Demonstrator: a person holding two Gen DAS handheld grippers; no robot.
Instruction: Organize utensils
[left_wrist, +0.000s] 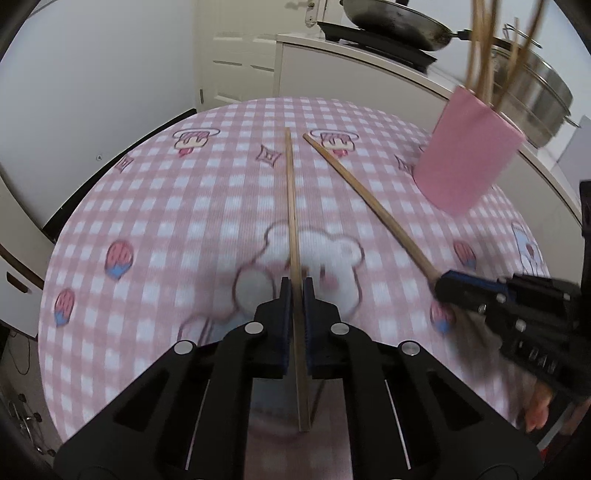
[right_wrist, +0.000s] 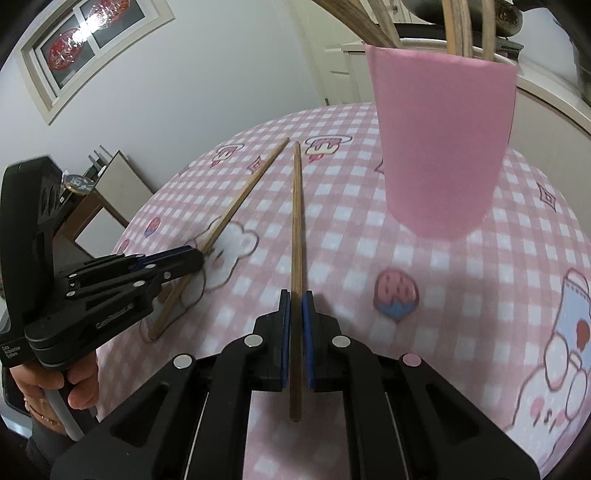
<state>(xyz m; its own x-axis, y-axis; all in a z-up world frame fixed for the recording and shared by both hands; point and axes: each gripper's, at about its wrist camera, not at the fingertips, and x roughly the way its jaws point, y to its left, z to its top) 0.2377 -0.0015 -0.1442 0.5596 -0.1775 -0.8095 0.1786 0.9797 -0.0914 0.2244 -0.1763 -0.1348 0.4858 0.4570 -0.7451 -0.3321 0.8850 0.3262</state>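
Note:
My left gripper (left_wrist: 296, 286) is shut on a wooden chopstick (left_wrist: 291, 206) that points forward over the pink checked tablecloth (left_wrist: 166, 229). My right gripper (right_wrist: 296, 297) is shut on a second chopstick (right_wrist: 296, 221). Each gripper shows in the other's view: the right gripper (left_wrist: 441, 286) with its chopstick (left_wrist: 369, 199) at the right of the left wrist view, the left gripper (right_wrist: 197, 258) with its chopstick (right_wrist: 240, 195) at the left of the right wrist view. A pink cup (right_wrist: 443, 140) holding several chopsticks stands ahead to the right; the pink cup (left_wrist: 467, 158) is blurred in the left wrist view.
A white counter (left_wrist: 369, 62) runs behind the table, carrying a dark pan (left_wrist: 395, 24) and a steel pot (left_wrist: 535, 99). A person's hand (right_wrist: 79, 387) grips the left tool's handle. A white door (left_wrist: 236, 66) and a dark side table (right_wrist: 85, 199) lie beyond the table's edge.

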